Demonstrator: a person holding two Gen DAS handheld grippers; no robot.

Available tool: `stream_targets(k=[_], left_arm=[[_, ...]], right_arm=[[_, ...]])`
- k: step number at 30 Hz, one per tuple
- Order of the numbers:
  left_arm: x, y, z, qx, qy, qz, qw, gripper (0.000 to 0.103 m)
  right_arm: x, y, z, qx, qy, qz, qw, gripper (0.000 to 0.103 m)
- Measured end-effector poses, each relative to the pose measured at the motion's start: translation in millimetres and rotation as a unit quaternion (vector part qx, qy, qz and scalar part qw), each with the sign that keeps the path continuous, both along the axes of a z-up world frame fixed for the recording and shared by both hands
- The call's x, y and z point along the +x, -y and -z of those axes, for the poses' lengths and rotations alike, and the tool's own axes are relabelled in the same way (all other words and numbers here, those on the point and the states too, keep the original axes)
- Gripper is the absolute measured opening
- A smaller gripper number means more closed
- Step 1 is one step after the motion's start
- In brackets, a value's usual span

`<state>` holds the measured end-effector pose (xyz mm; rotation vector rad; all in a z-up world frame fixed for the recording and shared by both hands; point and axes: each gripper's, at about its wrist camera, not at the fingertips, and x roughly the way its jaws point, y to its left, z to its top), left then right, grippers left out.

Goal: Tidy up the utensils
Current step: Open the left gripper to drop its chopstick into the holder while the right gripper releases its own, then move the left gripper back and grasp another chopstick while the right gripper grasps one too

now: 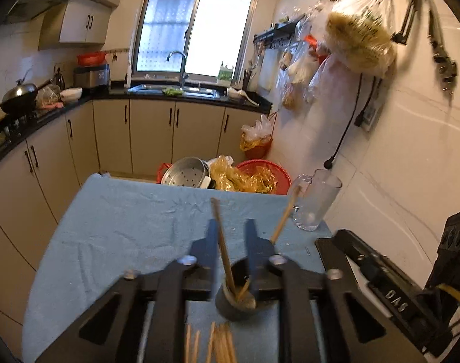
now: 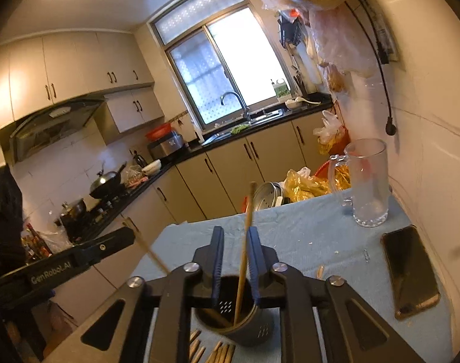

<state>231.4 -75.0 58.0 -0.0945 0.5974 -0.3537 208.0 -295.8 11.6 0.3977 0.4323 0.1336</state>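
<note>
A dark round utensil holder (image 1: 236, 299) (image 2: 239, 317) stands on the blue cloth. My left gripper (image 1: 231, 233) is open above it, with a wooden chopstick (image 1: 222, 242) standing loose between the fingers, its tip in the holder. My right gripper (image 2: 234, 239) is open above the holder too, a chopstick (image 2: 245, 242) standing between its fingers into the holder. Another chopstick (image 1: 286, 211) leans to the right. Several loose chopsticks (image 1: 215, 345) (image 2: 212, 351) lie on the cloth at the near edge.
A glass mug (image 1: 316, 201) (image 2: 366, 181) stands at the table's far right by the wall. A phone (image 2: 409, 272) lies on the right. The blue cloth (image 1: 124, 227) covers the table. A steamer pot (image 1: 184, 175) and red basket (image 1: 272, 172) sit beyond the far edge.
</note>
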Motion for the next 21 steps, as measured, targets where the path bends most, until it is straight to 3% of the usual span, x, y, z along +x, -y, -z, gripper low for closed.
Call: stream_targets(k=[1, 2, 4, 5, 7, 9, 13, 18, 21], left_arm=[[-8.7, -6.6, -4.6, 0.002, 0.006, -0.004, 1.0, 0.054], [-22.7, -17.6, -10.3, 0.005, 0.015, -0.016, 0.9997, 0.06], [-50.2, -37.7, -15.9, 0.018, 0.023, -0.036, 0.9989, 0.063], [-60.0, -44.9, -15.3, 0.025, 0.021, -0.041, 0.9986, 0.063], [-81.0, -62.7, -8.4, 0.041, 0.011, -0.055, 0.9976, 0.07], [-99.0, -78.5, 5.6, 0.059, -0.008, -0.076, 0.9953, 0.071], [-117.6, -101.4, 43.4, 0.076, -0.06, -0.094, 0.9908, 0.071], [-117.0, -104.9, 77.9, 0.089, -0.103, -0.094, 0.9862, 0.071], [-106.8, -100.1, 92.0, 0.088, -0.125, -0.08, 0.985, 0.071]], right_arm=[[-9.7, 0.1, -3.8, -0.001, 0.0, 0.003, 1.0, 0.031], [-24.2, -0.5, -7.6, -0.005, 0.001, 0.003, 1.0, 0.035], [-53.2, -5.0, -10.9, -0.016, 0.004, 0.001, 1.0, 0.067], [-67.8, -8.7, -10.6, -0.022, 0.007, 0.002, 1.0, 0.073], [-93.4, -17.9, -6.3, -0.042, 0.009, 0.0, 0.999, 0.075], [-112.1, -30.4, 4.8, -0.073, -0.016, -0.006, 0.997, 0.075], [-131.3, -44.7, 30.9, -0.074, -0.059, -0.025, 0.995, 0.075], [-126.2, -56.7, 59.4, -0.053, -0.117, -0.07, 0.989, 0.074], [-115.5, -63.5, 73.7, -0.062, -0.151, -0.073, 0.984, 0.062]])
